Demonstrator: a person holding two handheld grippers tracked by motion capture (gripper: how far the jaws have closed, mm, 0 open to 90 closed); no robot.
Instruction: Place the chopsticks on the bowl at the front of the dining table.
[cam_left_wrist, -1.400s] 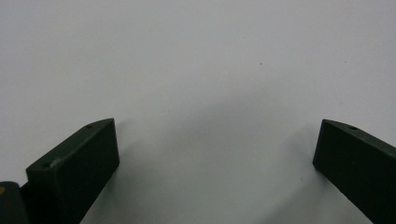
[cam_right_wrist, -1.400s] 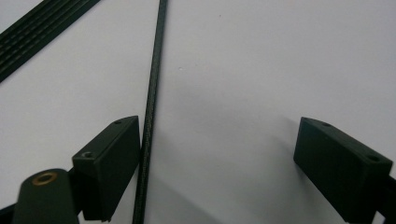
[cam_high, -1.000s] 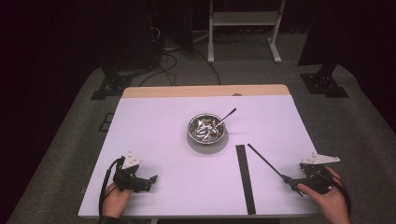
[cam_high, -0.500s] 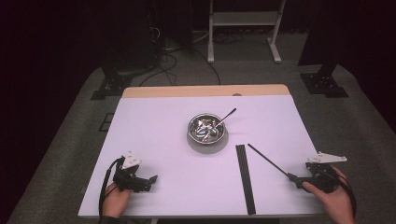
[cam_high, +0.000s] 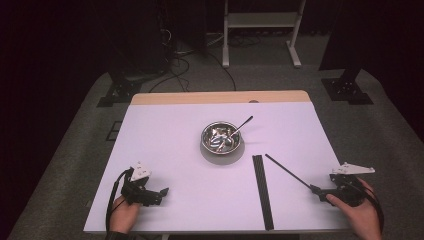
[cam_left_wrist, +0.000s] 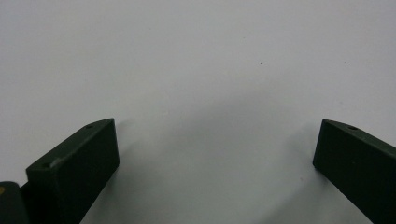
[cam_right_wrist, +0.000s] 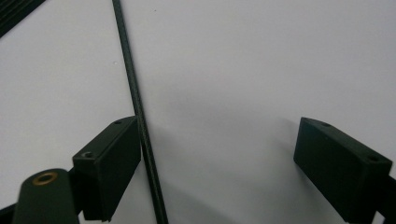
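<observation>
- Right gripper (cam_high: 320, 190) sits at the near right corner of the table (cam_high: 165, 130), jaws spread wide, nothing clamped between them.
- The thin black rod (cam_high: 287, 171) lies flat on the table, long axis running diagonally from the right gripper up-left toward the bowl (cam_high: 221, 138).
- In the right gripper view the rod (cam_right_wrist: 135, 102) runs along the inner face of the jaw at the left of that view – touching or just beside it, I can't tell which (the other jaw is well apart from it).
- So the rod is off-centre in the gap and roughly parallel to the jaws – I'd shift or turn the gripper across the rod before closing.
- Left gripper (cam_high: 162, 192) rests at the near left, jaws also wide, bare table between them – well apart from the rod, so the right hand (cam_high: 357, 212) is the one to use.
- Black strip (cam_high: 262, 190) lies just left of the rod – separate piece, not touching it as far as I see.
</observation>
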